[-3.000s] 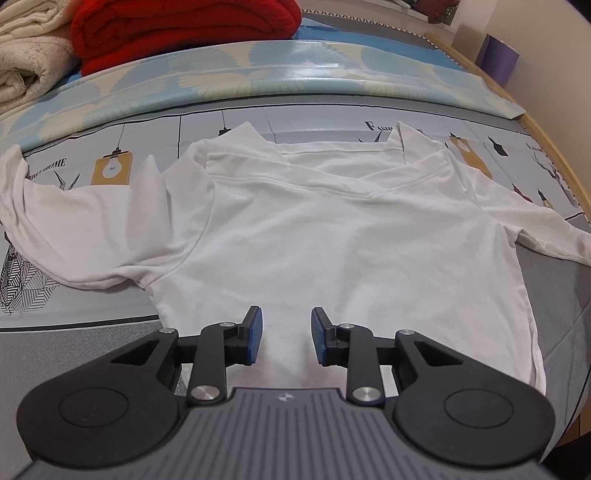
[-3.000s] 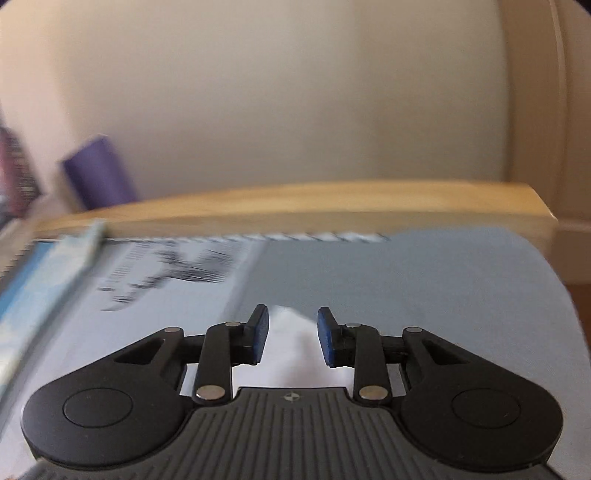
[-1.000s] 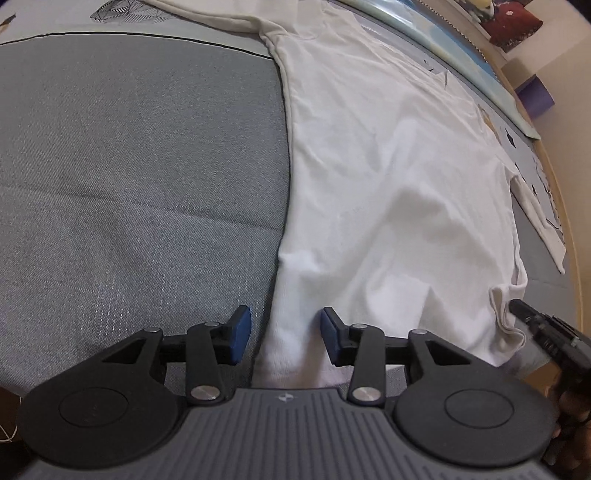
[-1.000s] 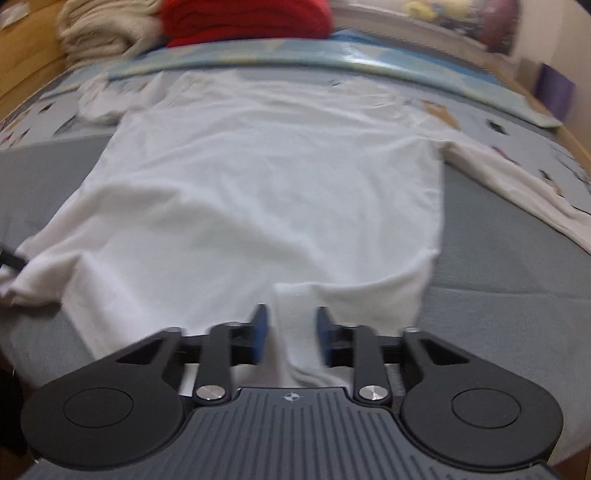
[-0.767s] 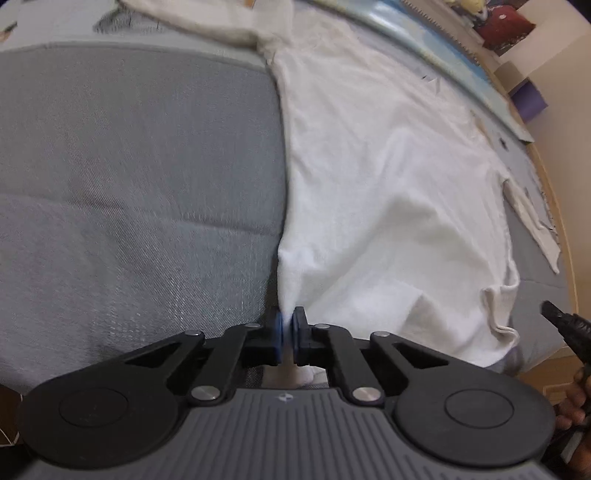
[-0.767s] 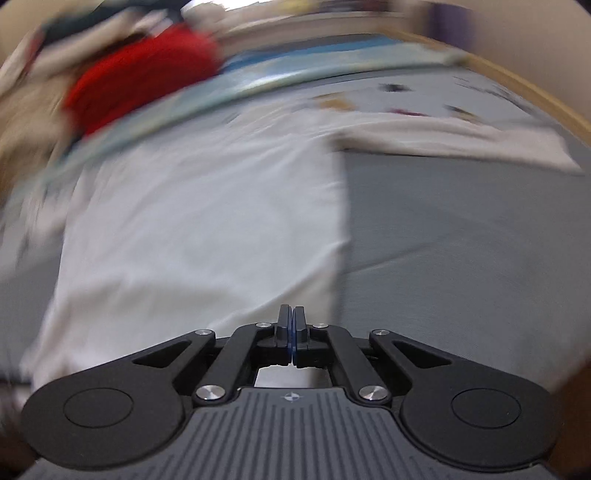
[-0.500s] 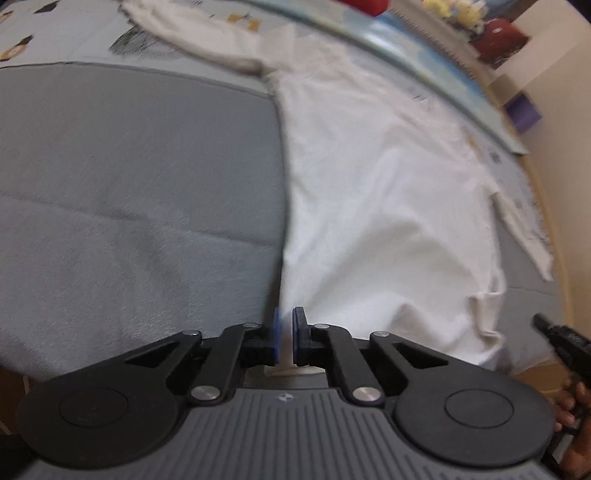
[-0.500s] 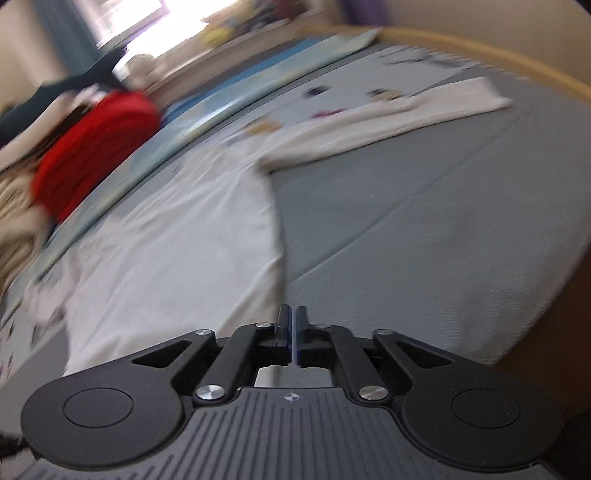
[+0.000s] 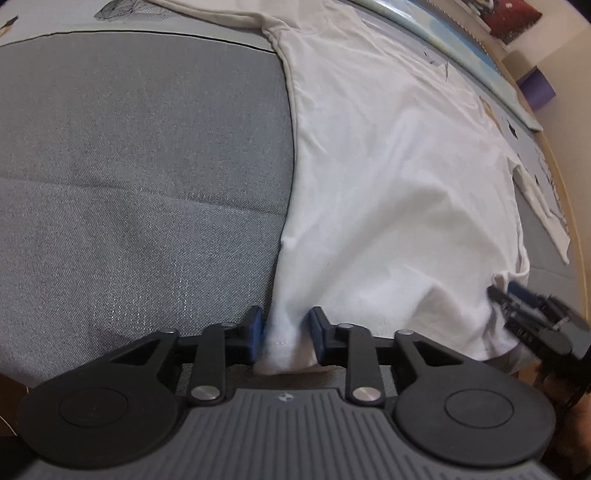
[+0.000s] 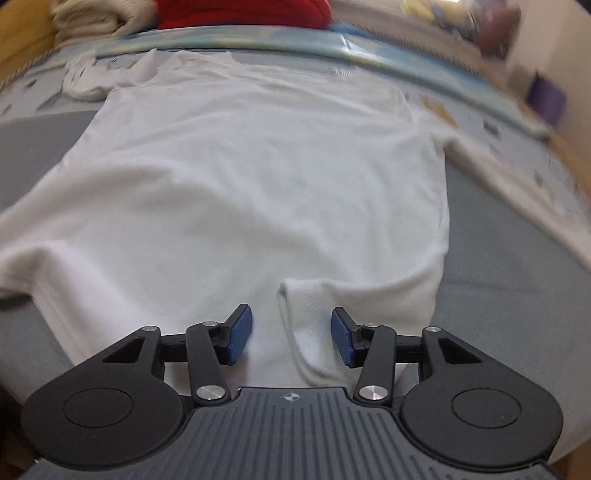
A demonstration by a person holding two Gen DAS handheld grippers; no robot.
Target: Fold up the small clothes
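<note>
- White long-sleeved shirt point(image 9: 388, 177) is the landmark: spread flat on a grey bed cover point(image 9: 129, 166), hem toward the cameras, neckline at the far end.
- Left of shirt: bare grey cover. One sleeve point(image 10: 85, 79) lies bunched by the far left shoulder.
- Left gripper point(image 9: 284, 338) at the shirt's near-left hem corner. Jaws opening; a tuft of hem stands between the blue pads, which look just off the cloth.
- Right gripper point(image 10: 291, 338) at the near-right hem corner. Jaws opening, wide apart; a turned-over flap of hem lies between them, touched by neither pad. In the left wrist view the same gripper point(image 9: 511, 295) shows, blurred, at the shirt's right hem corner.
- Right of shirt: other sleeve point(image 10: 517, 184) runs out straight, away from the body.
- Beyond the neckline: red folded cloth point(image 10: 240, 11), cream pile point(image 10: 92, 14).
- Progress, my reading: early. Shirt laid out; no fold visible. Sleeves and body all left to fold.
- Long axis runs hem to collar, away from both cameras; collar points to the far end.
</note>
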